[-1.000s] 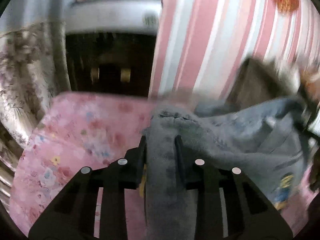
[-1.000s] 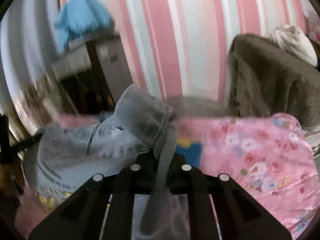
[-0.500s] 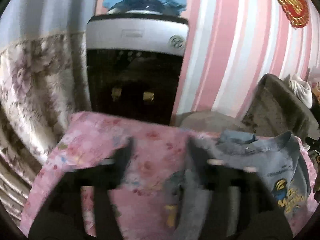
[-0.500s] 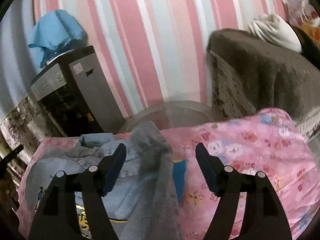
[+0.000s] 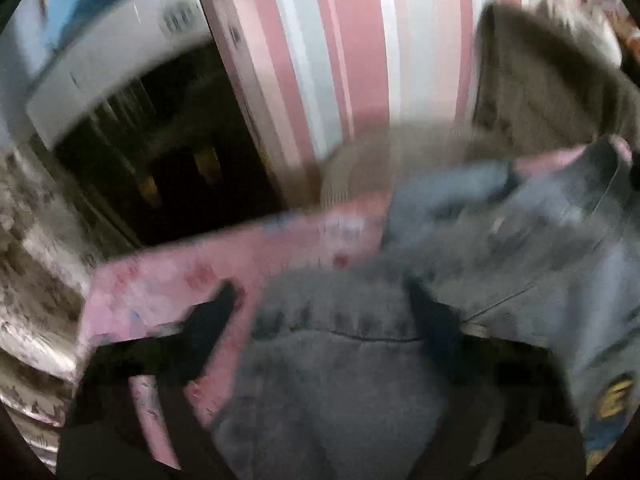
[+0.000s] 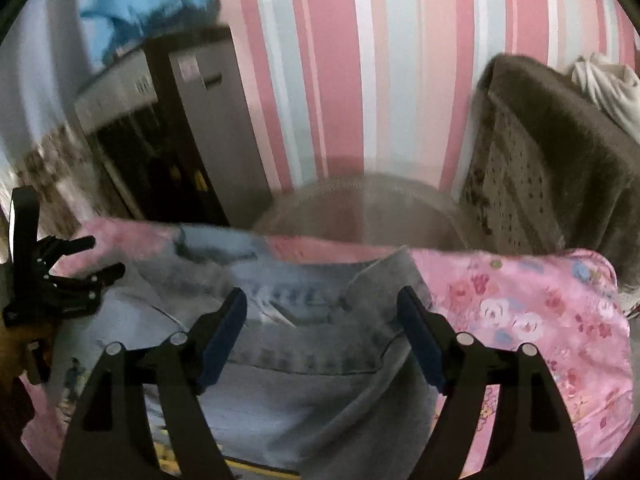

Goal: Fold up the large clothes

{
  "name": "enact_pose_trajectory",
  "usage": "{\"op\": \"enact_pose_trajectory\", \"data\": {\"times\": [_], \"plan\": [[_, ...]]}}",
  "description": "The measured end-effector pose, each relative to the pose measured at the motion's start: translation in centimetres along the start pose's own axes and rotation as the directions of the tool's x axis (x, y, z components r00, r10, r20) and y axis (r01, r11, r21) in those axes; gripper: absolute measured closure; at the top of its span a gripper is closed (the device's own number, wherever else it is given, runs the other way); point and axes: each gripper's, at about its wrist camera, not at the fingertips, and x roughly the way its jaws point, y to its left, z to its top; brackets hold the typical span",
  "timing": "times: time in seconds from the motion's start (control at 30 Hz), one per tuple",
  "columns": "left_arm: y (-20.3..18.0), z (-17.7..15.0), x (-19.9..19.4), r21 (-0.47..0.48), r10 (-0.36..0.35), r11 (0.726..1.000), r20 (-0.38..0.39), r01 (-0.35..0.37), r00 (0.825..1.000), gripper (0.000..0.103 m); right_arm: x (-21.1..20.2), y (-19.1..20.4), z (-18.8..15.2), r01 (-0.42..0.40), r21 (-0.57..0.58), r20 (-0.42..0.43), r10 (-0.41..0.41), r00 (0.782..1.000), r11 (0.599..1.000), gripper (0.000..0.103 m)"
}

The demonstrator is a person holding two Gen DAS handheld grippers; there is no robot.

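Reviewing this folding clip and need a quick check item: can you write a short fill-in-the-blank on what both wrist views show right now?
1. The right gripper has its jaws ____ over the denim garment.
2. The garment lies on a ____ floral cover.
3. The wall behind has pink and white ____.
4. The left gripper has its jaws ____.

Missing words: open; pink; stripes; open
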Motion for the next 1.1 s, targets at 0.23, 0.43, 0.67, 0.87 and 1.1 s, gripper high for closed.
{"op": "enact_pose_trajectory", "data": {"times": [0.23,0.43,0.67,0.87,1.1], "plan": [[2.9,-1.8,-0.9,-0.108,0.039,0.994,0.068,-0.031,0.997,0.09,2.1,-1.9,-1.1,0.033,0.009,-0.068,-0.032,0.997,0.999,0.088],[5.4,-2.2,-2.9,-0.168,0.131,0.98,0.16,-0.104,0.978,0.091,1.8,-2.5,-0.4,0.079,-0.018,-0.04,-0.08,0.996,0.997,0.088],[5.5,-0.9,-0.8,-0.163,0.151,0.978,0.104,-0.133,0.983,0.09,3.4,-5.7,-0.3,0.189,0.055,-0.053,-0.186,0.981,0.981,0.101],[5.8,-1.2,-0.8,-0.164,0.139,0.979,0.083,-0.124,0.987,0.008,2.2,-7.7,-2.5,0.172,0.108,-0.059,-0.166,0.984,0.979,0.041],[7.1,-7.5,-8.9,-0.234,0.083,0.971,0.16,-0.044,0.984,0.003,-6.3,-8.6,-8.5,0.075,0.166,0.035,-0.082,0.996,0.983,0.029]]}}
